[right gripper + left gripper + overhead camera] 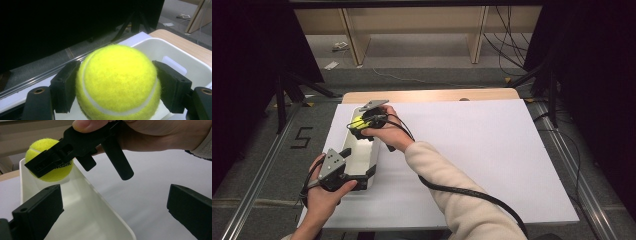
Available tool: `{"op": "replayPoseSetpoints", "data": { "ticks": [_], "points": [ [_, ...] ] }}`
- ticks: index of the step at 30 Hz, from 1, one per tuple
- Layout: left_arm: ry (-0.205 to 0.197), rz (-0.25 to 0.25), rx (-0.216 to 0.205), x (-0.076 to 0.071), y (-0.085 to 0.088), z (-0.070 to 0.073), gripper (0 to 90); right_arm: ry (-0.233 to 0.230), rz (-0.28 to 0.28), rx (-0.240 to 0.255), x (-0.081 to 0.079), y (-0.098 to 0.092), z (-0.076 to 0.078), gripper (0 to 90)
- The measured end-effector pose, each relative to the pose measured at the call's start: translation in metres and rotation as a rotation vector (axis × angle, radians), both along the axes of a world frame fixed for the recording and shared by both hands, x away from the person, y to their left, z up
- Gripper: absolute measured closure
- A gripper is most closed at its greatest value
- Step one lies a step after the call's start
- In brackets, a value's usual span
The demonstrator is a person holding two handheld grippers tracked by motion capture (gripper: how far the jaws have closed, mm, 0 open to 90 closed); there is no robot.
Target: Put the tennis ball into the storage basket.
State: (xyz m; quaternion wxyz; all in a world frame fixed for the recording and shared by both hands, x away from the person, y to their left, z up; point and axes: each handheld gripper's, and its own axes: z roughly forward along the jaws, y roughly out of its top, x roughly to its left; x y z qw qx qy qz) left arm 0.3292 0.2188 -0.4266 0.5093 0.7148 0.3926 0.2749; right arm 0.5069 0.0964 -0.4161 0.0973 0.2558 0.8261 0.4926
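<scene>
The right gripper [362, 125] has its jaws clenched on a yellow tennis ball [117, 82], holding it over the far end of a white bin [373, 165] that sits at the left of the table [492, 165]. The left gripper [354, 172] is at the bin's near end, jaws spread wide, one apparently inside the bin and the other outside its right wall.

table: light wood top [432, 95], covered by white sheet [492, 150]
floor: grey carpet [257, 150], black "5" mark [301, 137], cables [507, 47] far right
rails: metal tracks [257, 175] along both table sides
back: pale wood shelving [412, 22]
sides: dark panels [242, 50]
</scene>
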Motion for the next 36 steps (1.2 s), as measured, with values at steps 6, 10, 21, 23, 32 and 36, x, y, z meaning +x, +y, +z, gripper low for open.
{"op": "replayPoseSetpoints", "data": {
  "ticks": [6,10,21,23,32,36],
  "points": [
    [0.001,0.001,-0.002,0.000,0.000,0.000,0.0,-0.004,0.002,-0.009,0.001,0.001,-0.002,26.6],
    [0.001,0.001,-0.003,0.000,0.000,0.000,0.0,0.001,-0.004,-0.011,0.001,0.002,-0.003,26.5],
    [0.001,0.002,-0.005,0.000,0.000,0.000,0.0,0.001,0.000,-0.026,0.000,0.003,-0.007,26.5],
    [0.001,0.002,-0.004,0.000,0.000,0.000,0.0,0.001,0.001,-0.025,0.000,0.003,-0.007,26.5],
    [0.000,0.001,-0.003,0.000,0.000,0.000,0.0,-0.001,-0.001,-0.030,-0.001,0.005,-0.011,26.4],
    [0.000,0.001,-0.003,0.000,0.000,0.000,0.0,-0.001,-0.001,-0.039,0.000,0.005,-0.012,26.4]
  ]
}}
